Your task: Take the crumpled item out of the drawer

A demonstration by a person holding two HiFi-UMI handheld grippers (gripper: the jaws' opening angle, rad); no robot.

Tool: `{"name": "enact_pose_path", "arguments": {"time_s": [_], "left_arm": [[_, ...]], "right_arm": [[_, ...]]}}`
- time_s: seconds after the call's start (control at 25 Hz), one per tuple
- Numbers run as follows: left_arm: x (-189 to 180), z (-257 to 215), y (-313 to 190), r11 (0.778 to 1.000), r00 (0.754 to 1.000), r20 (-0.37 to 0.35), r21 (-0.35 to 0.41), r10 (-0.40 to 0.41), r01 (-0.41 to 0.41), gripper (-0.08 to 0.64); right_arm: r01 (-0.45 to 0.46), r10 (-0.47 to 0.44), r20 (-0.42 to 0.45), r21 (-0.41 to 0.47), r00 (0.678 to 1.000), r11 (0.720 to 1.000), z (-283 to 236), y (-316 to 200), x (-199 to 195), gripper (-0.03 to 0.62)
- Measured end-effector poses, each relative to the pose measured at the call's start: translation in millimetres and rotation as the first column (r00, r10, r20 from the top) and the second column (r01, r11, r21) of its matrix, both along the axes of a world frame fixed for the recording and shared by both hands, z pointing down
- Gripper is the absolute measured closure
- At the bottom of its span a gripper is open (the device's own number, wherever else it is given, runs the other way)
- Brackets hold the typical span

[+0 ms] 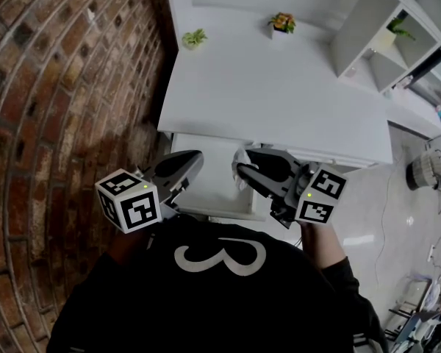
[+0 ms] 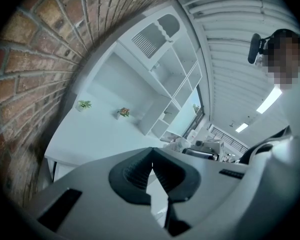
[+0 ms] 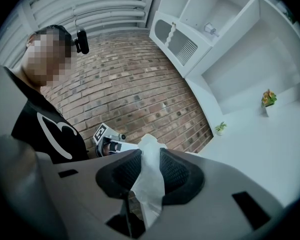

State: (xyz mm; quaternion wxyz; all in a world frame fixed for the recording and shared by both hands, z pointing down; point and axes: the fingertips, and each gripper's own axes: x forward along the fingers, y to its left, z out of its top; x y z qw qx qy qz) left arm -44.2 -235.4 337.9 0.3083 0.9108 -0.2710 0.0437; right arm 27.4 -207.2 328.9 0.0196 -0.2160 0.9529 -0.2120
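A crumpled white paper (image 3: 149, 170) is pinched between the dark ribbed pads of my right gripper (image 3: 150, 171), which is shut on it. Its top sticks up above the jaws and its tail hangs below them. In the head view the right gripper (image 1: 242, 170) holds the paper (image 1: 241, 157) over the open white drawer (image 1: 206, 190) under the desk's front edge. My left gripper (image 1: 193, 159) hovers over the drawer's left side. In the left gripper view its jaws (image 2: 151, 165) are shut with nothing between them.
The white desk top (image 1: 279, 101) carries two small potted plants (image 1: 194, 38) (image 1: 282, 23) at its back. A white shelf unit (image 1: 375, 28) stands at the right. A brick wall (image 1: 59, 87) runs along the left. My black shirt hides the drawer's front.
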Motion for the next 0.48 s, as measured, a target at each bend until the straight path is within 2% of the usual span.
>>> {"name": "enact_pose_path", "arguments": {"time_s": [0.48], "left_arm": [[0.2, 2.8, -0.4, 1.0, 1.0, 0.011, -0.015, 0.0, 0.0, 0.557]], "right_arm": [[0.011, -0.011, -0.003, -0.019, 1.0, 1.0, 3.6, -0.7, -2.3, 0.471]]}}
